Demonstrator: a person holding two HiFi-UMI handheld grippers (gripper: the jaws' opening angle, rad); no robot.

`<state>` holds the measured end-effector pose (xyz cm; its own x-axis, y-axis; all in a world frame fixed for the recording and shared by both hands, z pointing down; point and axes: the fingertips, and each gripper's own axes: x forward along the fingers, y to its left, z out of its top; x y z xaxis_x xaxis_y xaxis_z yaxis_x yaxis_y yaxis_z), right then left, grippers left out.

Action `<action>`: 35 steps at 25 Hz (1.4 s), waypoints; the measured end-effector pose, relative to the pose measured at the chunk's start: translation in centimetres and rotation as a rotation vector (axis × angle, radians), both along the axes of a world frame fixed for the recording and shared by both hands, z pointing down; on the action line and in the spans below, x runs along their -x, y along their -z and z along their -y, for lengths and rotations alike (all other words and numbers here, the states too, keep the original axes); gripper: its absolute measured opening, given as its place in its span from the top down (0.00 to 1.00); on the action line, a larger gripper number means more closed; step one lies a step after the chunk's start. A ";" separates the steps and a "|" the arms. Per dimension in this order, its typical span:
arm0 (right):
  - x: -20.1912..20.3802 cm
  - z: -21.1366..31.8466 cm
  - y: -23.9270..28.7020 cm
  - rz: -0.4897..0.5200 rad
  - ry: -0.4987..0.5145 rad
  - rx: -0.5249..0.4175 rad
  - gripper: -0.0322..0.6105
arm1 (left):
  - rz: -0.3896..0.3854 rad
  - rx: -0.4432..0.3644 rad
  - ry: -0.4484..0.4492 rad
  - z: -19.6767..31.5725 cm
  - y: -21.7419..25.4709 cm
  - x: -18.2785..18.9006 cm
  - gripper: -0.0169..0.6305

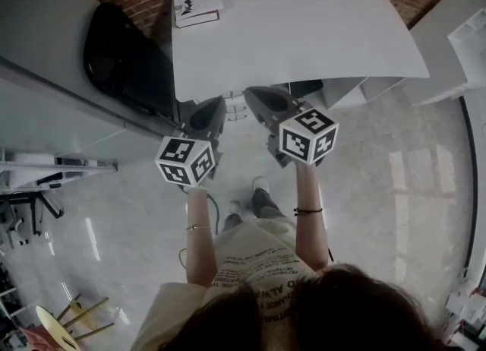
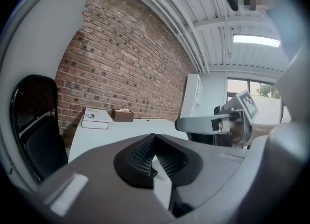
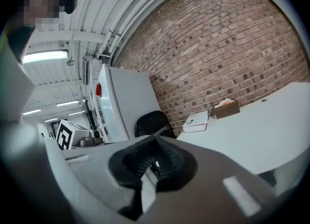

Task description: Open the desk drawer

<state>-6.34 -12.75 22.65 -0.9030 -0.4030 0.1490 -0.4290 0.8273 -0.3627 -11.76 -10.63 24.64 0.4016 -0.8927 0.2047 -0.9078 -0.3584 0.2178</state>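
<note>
1. At the near edge of the white desk (image 1: pixel 304 30), both grippers are held side by side above the floor. The ribbed pads of the left gripper (image 2: pixel 154 140) are pressed together with nothing between them, and the right gripper (image 3: pixel 155 143) is likewise closed and empty
2. The drawer itself cannot be made out with certainty. A white unit (image 1: pixel 357 93) tucked under the desk's right side is judged the likeliest place for it, and it is not touched by either gripper
3. For the approach to be done well, one gripper should be lowered below the desktop and its jaws parted before the handle or drawer lip is reached. The pull is best made straight and level toward the person, so that the drawer is not skewed
4. Only in the head view is the space under the desk shown. From the gripper views the desktop is seen at edge height, with the book (image 2: pixel 96 118), the brown box (image 2: pixel 122 115) and the black chair (image 2: pixel 36 131), but nothing beneath
</note>
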 end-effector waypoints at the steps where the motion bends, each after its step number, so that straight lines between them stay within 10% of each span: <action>1: -0.1 0.3 -0.4 -0.002 0.004 0.008 0.95 | -0.001 0.005 0.006 0.2 -0.3 -0.2 0.98; 35: 1.6 6.9 -20.9 -0.008 0.006 0.187 0.95 | -0.040 0.218 0.006 4.8 -20.8 -0.5 0.98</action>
<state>-7.98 -19.60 43.50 -0.9038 -0.3622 0.2281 -0.4278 0.7482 -0.5072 -11.24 -15.46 45.42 0.4079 -0.8315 0.3772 -0.8989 -0.2933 0.3255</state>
